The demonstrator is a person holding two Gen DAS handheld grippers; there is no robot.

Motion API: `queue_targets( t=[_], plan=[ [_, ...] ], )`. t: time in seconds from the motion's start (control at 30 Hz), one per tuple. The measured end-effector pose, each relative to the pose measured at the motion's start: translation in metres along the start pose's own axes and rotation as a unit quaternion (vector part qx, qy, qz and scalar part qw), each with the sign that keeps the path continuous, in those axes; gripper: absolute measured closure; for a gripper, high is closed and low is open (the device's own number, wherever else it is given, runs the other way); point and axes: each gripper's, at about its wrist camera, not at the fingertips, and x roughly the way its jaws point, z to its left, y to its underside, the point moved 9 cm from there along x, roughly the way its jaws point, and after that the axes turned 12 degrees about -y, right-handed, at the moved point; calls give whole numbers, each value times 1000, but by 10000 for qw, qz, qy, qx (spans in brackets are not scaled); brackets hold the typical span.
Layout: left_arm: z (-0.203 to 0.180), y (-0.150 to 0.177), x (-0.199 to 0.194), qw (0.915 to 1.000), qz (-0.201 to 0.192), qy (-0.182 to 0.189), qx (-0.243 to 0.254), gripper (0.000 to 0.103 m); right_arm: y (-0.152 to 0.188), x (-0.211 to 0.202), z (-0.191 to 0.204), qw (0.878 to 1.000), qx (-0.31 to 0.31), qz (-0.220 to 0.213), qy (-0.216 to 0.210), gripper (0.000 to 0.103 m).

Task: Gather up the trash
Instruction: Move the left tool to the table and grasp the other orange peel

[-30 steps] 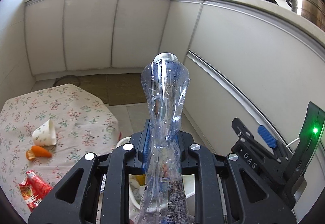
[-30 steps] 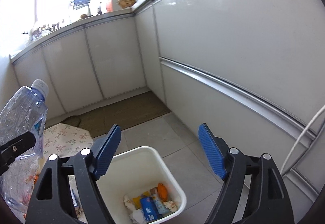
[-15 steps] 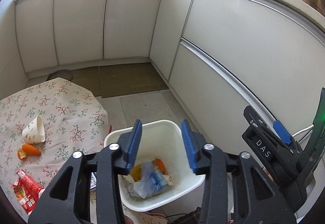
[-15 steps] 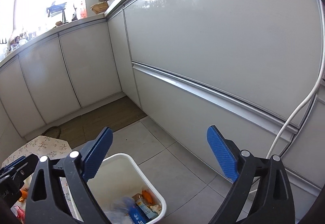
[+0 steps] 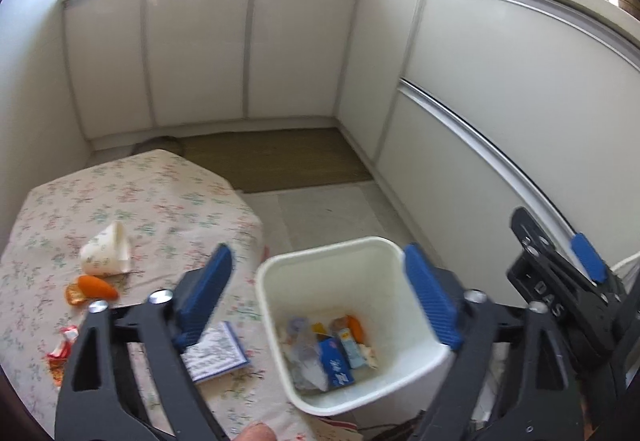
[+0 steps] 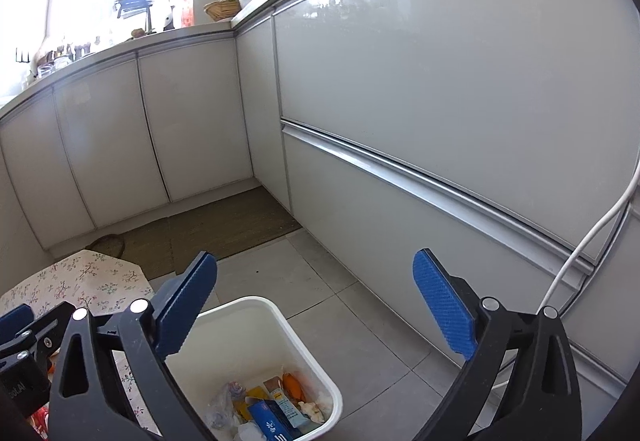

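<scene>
Left tool, just spread and empty, hangs over the bin; cup and peel lie beside.

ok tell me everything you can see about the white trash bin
The white trash bin is a squarish, open-topped tub with rounded corners and a rolled rim, plastic by its look. It stands upright on the grey tiled floor, right beside the table with the flowered cloth; whether they touch is unclear. At its bottom lies a shallow layer of trash: a blue carton, crumpled clear plastic, white paper, something orange. No gripper touches it.
</scene>
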Motion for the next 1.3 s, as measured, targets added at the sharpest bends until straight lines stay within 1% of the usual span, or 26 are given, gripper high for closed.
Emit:
queue_targets(
  t=[0.23, 0.4, 0.53, 0.7, 0.83, 0.97, 1.0, 1.1, 1.17, 1.2, 1.27, 1.3],
  plan=[
    [34, 0, 2, 9992, -30, -371, -143, 11, 4, -1, 35, 9990, -404, 3, -176, 7],
    [63, 4, 7, 9978, 100, -570, -336, 10, 7, -1, 58, 9975, -652, -5, -276, 7],
    [87, 8, 13, 9958, 257, -736, -485, 10, 10, 1, 78, 9960, -788, 67, -416, 7],
    [120, 17, 23, 9923, 474, -942, -651, 9, 14, 1, 107, 9934, -981, 59, -596, 7],
    [145, 23, 31, 9895, 630, -1092, -704, 9, 20, 3, 137, 9901, -1175, 98, -768, 7],
    [175, 32, 43, 9853, 889, -1256, -742, 9, 27, 5, 163, 9861, -1364, 173, -933, 7],
    [180, 34, 46, 9844, 959, -1288, -714, 9, 29, 5, 170, 9851, -1412, 191, -965, 7],
    [196, 45, 65, 9810, 1385, -1299, -392, 9, 35, 9, 189, 9814, -1563, 280, -1079, 7],
    [209, 54, 79, 9761, 1713, -1334, -63, 9, 40, 12, 200, 9791, -1646, 351, -1145, 7],
    [214, 57, 85, 9737, 1807, -1383, 61, 9, 43, 14, 207, 9776, -1700, 405, -1177, 7],
    [229, 66, 100, 9655, 2080, -1506, 433, 9, 47, 18, 214, 9753, -1779, 487, -1214, 7],
    [234, 70, 106, 9626, 2184, -1508, 544, 9, 50, 20, 218, 9738, -1830, 550, -1236, 7]
  ],
)
